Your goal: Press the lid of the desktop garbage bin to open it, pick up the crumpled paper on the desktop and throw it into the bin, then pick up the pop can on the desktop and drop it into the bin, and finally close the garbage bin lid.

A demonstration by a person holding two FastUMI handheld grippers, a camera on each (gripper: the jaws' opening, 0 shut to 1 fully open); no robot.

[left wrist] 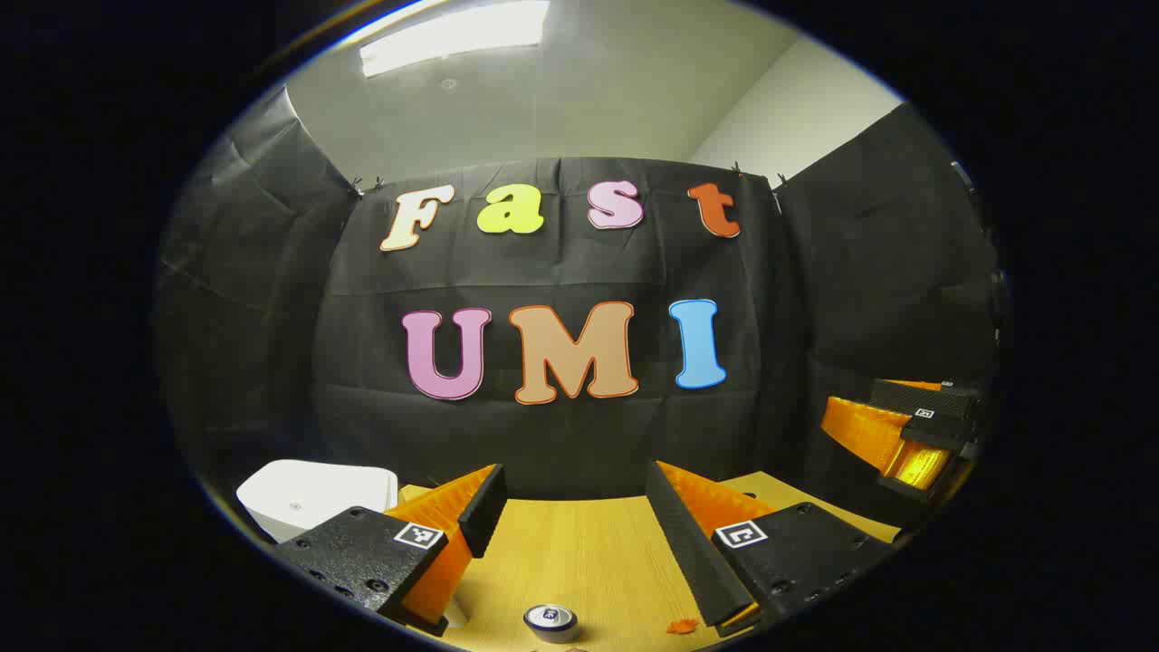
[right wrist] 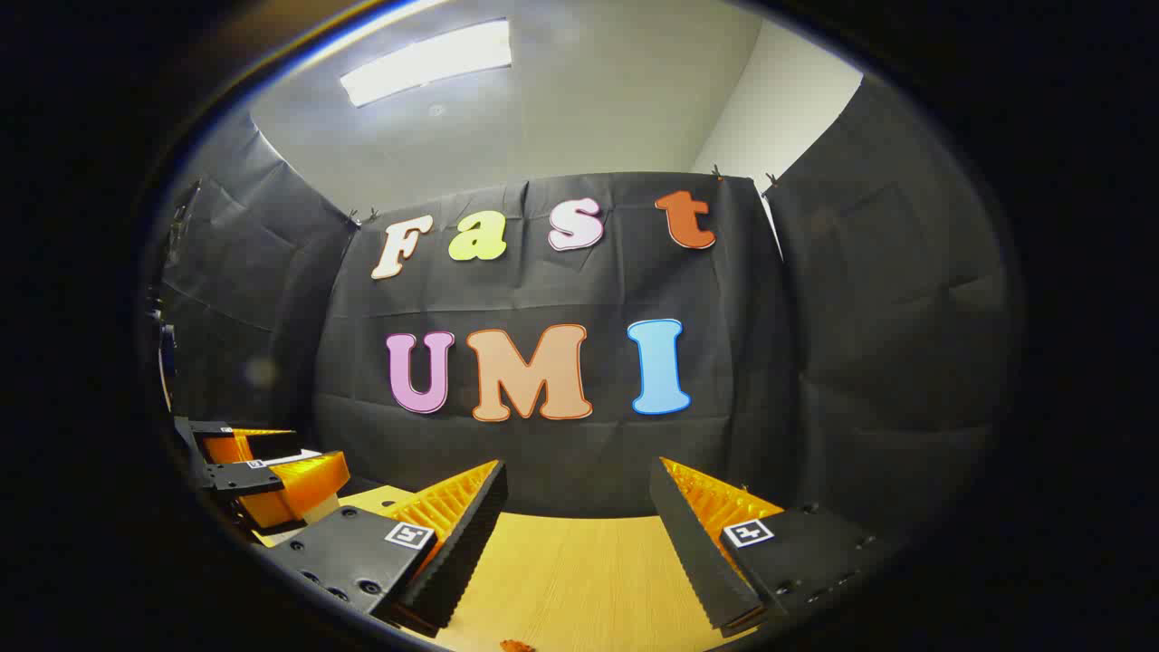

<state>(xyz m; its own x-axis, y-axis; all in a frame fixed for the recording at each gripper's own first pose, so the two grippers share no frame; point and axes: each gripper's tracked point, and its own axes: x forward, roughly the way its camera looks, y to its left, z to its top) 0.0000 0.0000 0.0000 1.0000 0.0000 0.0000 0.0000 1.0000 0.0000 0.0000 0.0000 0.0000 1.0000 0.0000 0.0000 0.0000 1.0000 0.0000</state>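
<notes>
The garbage bin point(left wrist: 312, 498) sits at the far left of your left gripper view, a white, smooth-walled box with rounded corners and its flat lid down, partly hidden behind your left gripper's point(left wrist: 570, 512) left finger. It rests on the wooden table point(left wrist: 579, 561), a pale surface with fine straight grain. You cannot see into the bin from here.

The pop can point(left wrist: 551, 622) stands upright on the table at the very bottom of that same view, just below the gap between your left gripper's fingers and a little toward the left one. You see its round silver top with the pull tab; the can lies nearer to you than the fingertips and is touched by neither finger. A small orange scrap point(left wrist: 682, 625) lies on the wood just to the right of the can, beside the right finger's base.

Your left gripper is spread wide and holds nothing; its fingers are wedge-shaped with ribbed inner pads. Your right gripper point(right wrist: 578, 512) is likewise spread apart and empty above bare table, with another orange scrap point(right wrist: 517, 646) at the bottom edge of the right gripper view. Each gripper appears at the side of the other's view, raised above the table edge.
</notes>
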